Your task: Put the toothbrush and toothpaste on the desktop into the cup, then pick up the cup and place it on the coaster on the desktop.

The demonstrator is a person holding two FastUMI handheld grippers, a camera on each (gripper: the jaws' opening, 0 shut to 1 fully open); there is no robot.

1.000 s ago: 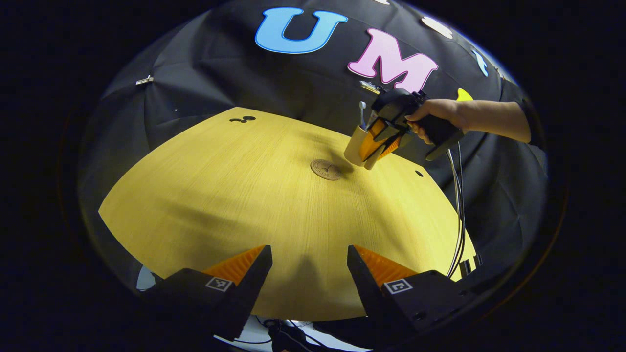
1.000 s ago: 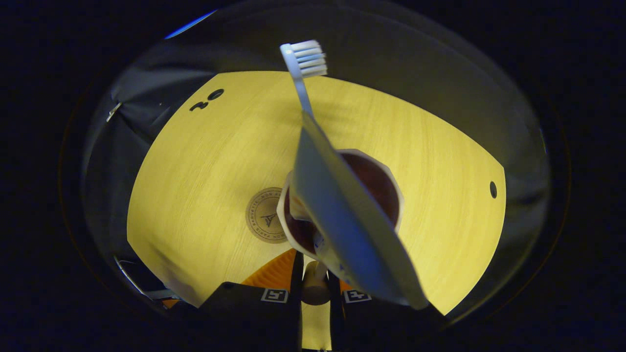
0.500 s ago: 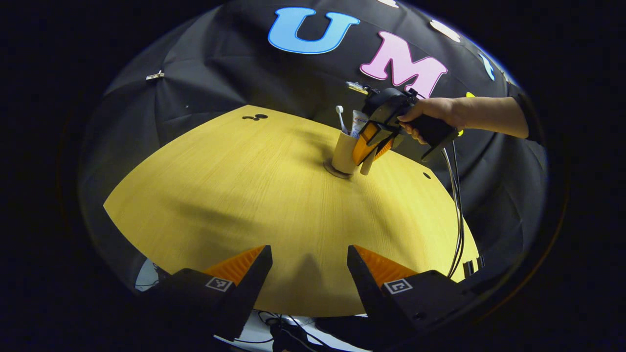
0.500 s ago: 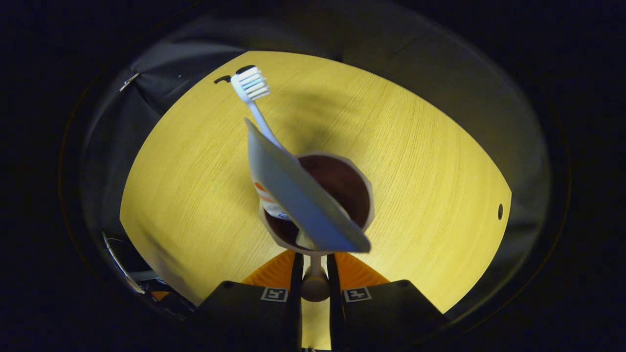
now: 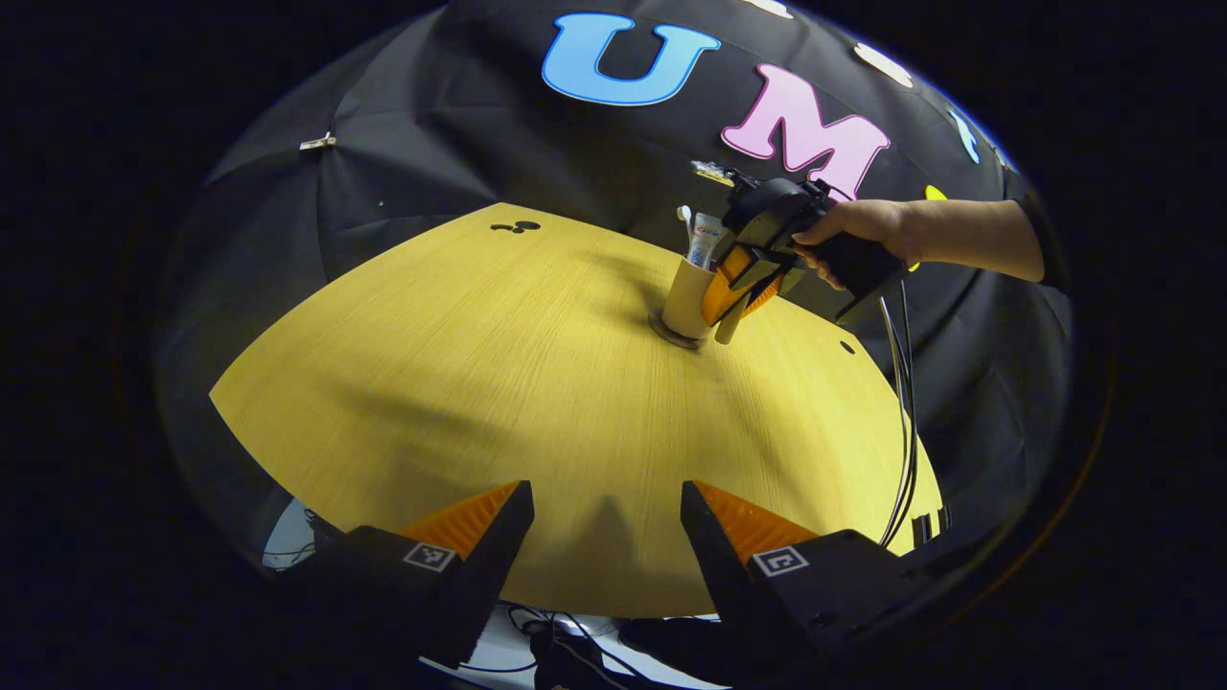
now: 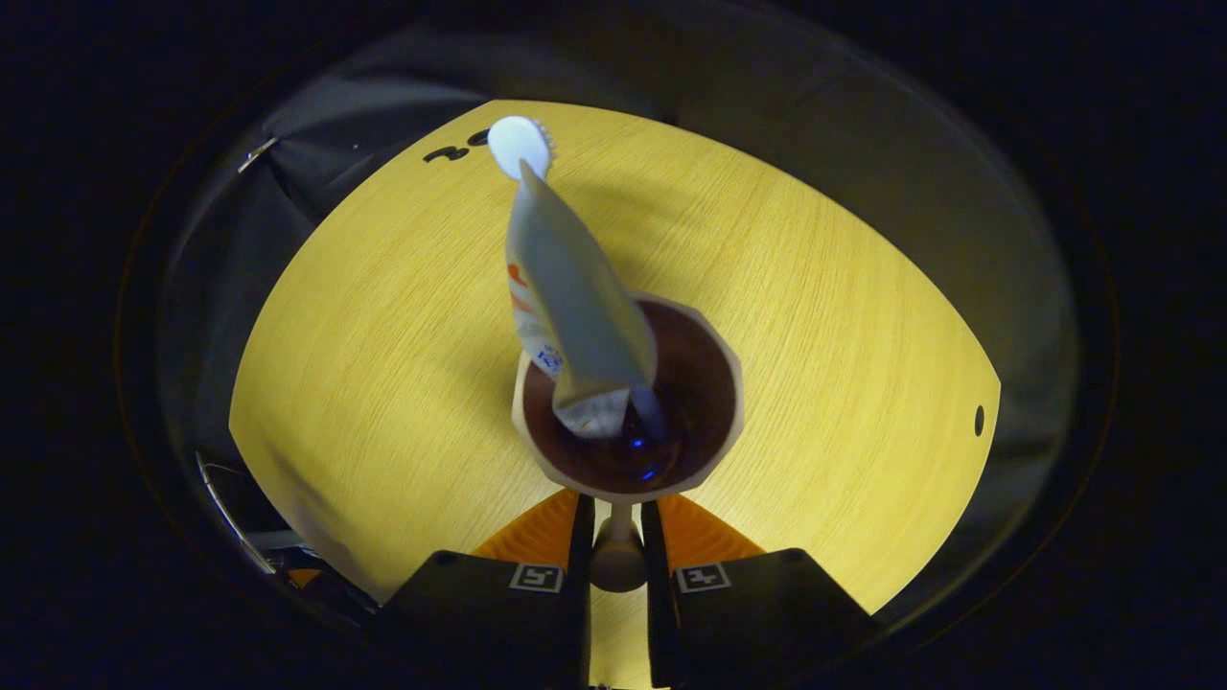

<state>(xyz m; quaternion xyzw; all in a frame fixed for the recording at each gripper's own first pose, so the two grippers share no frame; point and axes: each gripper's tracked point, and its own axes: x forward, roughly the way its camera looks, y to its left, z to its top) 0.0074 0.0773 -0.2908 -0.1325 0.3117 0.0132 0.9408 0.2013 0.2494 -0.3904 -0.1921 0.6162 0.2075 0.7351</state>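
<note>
Right gripper view is showing your right tongs (image 6: 616, 537) clenching the cup's handle (image 6: 617, 561), with both orange fingers (image 6: 539, 529) pressing on it from either side. You are looking down into the cup (image 6: 714, 422), which is standing upright on the yellow counter (image 6: 383, 383). The toothpaste (image 6: 566, 297) is leaning inside the cup, its flat crimped end down in the dark interior and its body tilting up and away from the tongs. The toothbrush (image 6: 519, 144) is sitting behind the tube, with its white head poking out past the tube's far end.

Left gripper view is showing your left tongs (image 5: 606, 522) hanging released over the near edge of the counter (image 5: 479, 383), gripping nothing, well apart from the cup. Farther off, the cup (image 5: 688, 299) is resting on the round coaster (image 5: 671, 335), whose rim is peeking out at the cup's base. Your hand (image 5: 858, 225) is holding the right tongs (image 5: 733, 292) against the cup's side, with the toothpaste (image 5: 706, 240) and toothbrush (image 5: 683, 216) sticking up from it.
</note>
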